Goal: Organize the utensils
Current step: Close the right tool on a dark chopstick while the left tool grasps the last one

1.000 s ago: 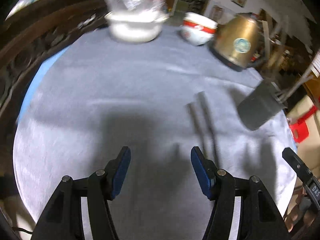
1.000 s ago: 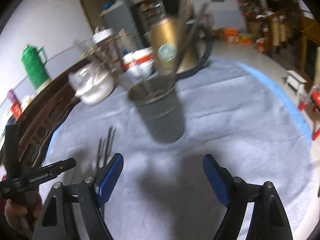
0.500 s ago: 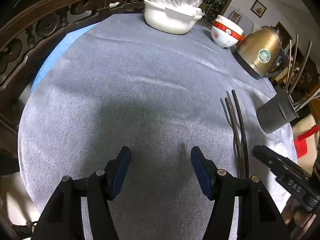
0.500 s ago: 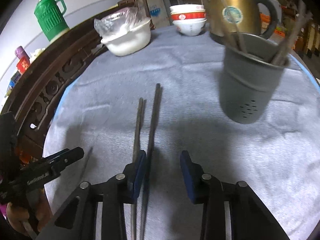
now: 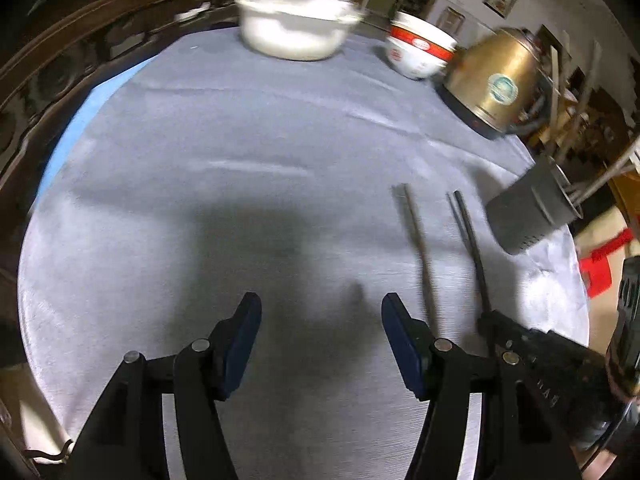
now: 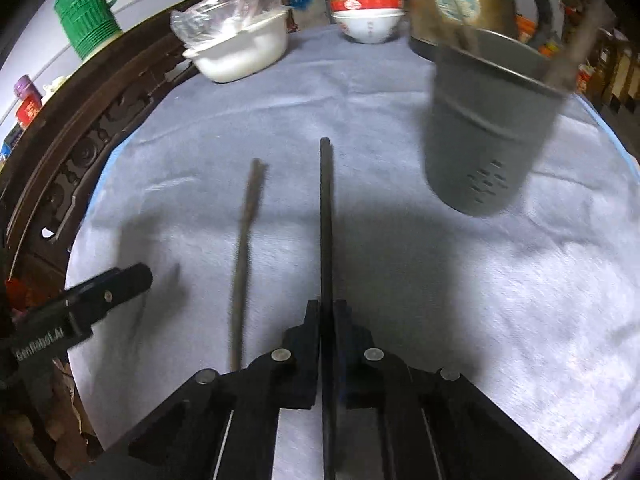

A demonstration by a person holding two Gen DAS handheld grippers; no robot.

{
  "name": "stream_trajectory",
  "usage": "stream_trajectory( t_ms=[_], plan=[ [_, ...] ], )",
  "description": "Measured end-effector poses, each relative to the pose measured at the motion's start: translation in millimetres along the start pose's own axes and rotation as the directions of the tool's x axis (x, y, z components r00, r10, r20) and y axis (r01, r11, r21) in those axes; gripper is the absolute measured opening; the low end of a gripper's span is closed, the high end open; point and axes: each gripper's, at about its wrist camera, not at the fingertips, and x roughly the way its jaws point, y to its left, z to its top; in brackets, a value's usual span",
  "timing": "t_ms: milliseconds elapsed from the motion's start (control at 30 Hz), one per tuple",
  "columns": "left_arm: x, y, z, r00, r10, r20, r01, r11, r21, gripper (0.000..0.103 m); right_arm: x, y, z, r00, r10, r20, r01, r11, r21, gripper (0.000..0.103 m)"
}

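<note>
1. My right gripper (image 6: 327,312) has its fingers pressed together on a dark chopstick (image 6: 326,216), pinching it near one end; the rest of the stick runs straight ahead over the grey tablecloth (image 6: 460,300).
2. A second, browner chopstick (image 6: 244,256) lies loose on the cloth just beside the pinched one, on its left, not touching it.
3. My left gripper (image 5: 320,336) hangs over bare cloth with its fingers spread and nothing between them.
4. The grey utensil holder (image 6: 488,136) stands ahead and to the right of the pinched stick, with several sticks already leaning in it.
5. Along the far edge of the table sit a white bowl covered in plastic (image 6: 240,52), stacked red-banded bowls (image 6: 366,12) and a gold kettle (image 5: 496,84).
</note>
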Motion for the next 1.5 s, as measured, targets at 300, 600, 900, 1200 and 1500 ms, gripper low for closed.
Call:
stream_trajectory(
  t_ms=[300,600,900,1200,1500],
  plan=[
    [32.7,-58.8,17.2,0.994,0.077,-0.074,-0.068,0.991,0.116,0.063,-7.9,-26.0,-13.2,0.998,0.061,0.015,-0.063,0.992,0.110,0.007],
    [34.4,-44.1,15.1,0.983,0.141,-0.121,-0.102,0.954,0.280,0.005,-3.7,-12.1,-20.5,0.986,0.169,-0.007,-0.164,0.968,0.191,0.009],
    [14.6,3.9,28.4,0.988,-0.024,-0.154,0.045,0.990,0.135,0.055,-5.2,-3.1,-2.8,0.989,0.136,-0.050,-0.126,0.978,0.166,0.023],
    [28.2,-4.2,50.6,0.984,0.027,-0.178,-0.005,0.992,0.123,0.041,1.9,3.9,42.9,0.996,0.074,-0.042,-0.070,0.993,0.097,0.065],
    [35.2,14.3,38.0,0.974,-0.014,-0.224,0.008,1.000,-0.027,0.005,18.9,1.8,33.2,0.987,0.075,-0.144,-0.063,0.994,0.088,0.007]
  ],
)
